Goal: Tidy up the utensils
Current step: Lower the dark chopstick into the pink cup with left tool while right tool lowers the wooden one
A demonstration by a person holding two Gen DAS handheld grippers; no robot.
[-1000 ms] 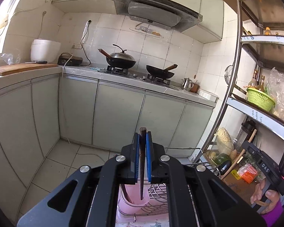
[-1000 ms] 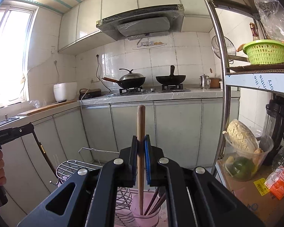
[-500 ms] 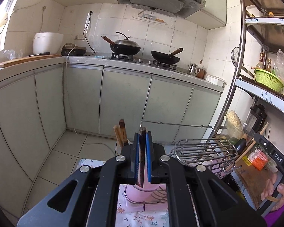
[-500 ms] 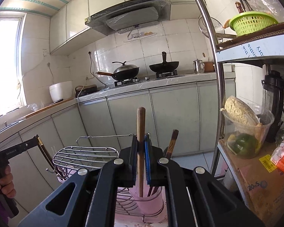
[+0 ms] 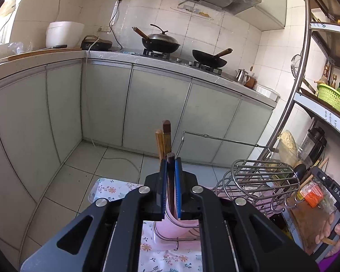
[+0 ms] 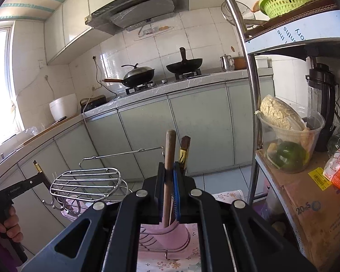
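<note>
Two sets of jaws each pinched one upright utensil, dark chopstick [image 5: 170, 181] left, pale wooden handle [image 6: 169, 170] right, above the pink holder [image 5: 181, 226]; you needed straight descents clear of sticks already inside

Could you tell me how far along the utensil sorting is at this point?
Partly done. Two sticks already stand in the pink cup. In hand: the left gripper is shut on a dark stick and the right gripper on a light wooden handle, both held upright over the cup. Left: letting them go into it. Whether more utensils wait elsewhere cannot be seen.
</note>
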